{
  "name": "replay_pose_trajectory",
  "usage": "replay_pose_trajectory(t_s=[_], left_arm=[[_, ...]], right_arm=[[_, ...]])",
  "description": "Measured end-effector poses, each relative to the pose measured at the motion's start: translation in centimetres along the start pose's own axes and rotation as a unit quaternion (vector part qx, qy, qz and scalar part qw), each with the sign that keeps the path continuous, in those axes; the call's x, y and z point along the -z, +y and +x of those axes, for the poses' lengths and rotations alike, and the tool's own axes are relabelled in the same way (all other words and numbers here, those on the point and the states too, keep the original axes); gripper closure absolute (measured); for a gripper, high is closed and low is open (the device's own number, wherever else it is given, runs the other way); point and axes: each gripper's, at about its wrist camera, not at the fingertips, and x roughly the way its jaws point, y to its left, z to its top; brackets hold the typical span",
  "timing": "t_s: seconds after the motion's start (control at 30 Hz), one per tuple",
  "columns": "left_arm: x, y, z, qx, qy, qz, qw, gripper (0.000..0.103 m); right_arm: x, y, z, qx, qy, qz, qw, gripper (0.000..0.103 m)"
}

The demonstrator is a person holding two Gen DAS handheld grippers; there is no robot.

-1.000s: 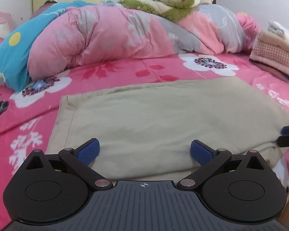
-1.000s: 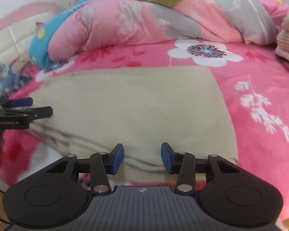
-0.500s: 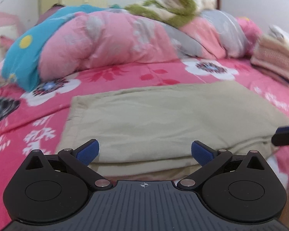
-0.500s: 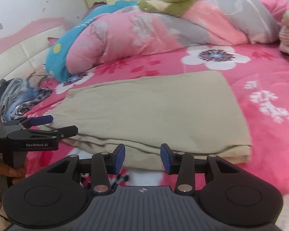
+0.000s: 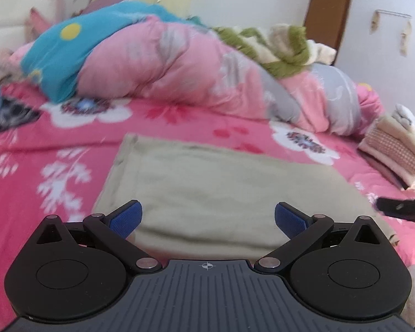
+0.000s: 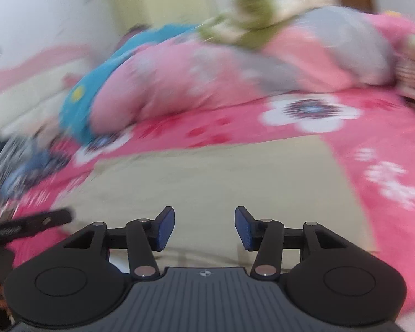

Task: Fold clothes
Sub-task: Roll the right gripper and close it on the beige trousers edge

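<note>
A beige folded garment [image 5: 221, 188] lies flat on the pink flowered bedsheet [image 5: 55, 149], its near edge doubled over. My left gripper [image 5: 206, 218] hovers above that near edge, wide open with nothing between its blue pads. In the right wrist view the same beige garment [image 6: 221, 182] spreads ahead, blurred. My right gripper [image 6: 204, 228] stands over its near edge, its jaws opening, and nothing sits between them. The left gripper's tip [image 6: 38, 222] shows at the left edge there; the right gripper's tip [image 5: 401, 209] shows at the right of the left wrist view.
A bunched pink, blue and grey quilt [image 5: 166, 63] fills the back of the bed, with a green and cream blanket [image 5: 276, 47] on top. A stack of folded clothes [image 5: 395, 149] sits at the right edge. Dark patterned clothes [image 6: 22, 163] lie at the left.
Both grippers have risen and rolled, so the bed now looks tilted. The right gripper's pads stand wider apart than before. The beige garment lies where it was.
</note>
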Motion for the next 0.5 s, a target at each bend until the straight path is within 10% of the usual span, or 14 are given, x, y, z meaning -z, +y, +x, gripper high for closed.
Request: replay_pose_trajectory(t_s=[0.23, 0.5], left_arm=[[-0.7, -2.8, 5.0, 0.027, 0.013, 0.043, 0.9986, 0.000], [1.1, -3.5, 7.5, -0.004, 0.055, 0.069, 0.9961, 0.000]], right_arm=[[0.8, -11.5, -3.6, 0.055, -0.025, 0.277, 0.959, 0.050], [2.9, -15.6, 0.0, 0.047, -0.007, 0.373, 0.927, 0.049]])
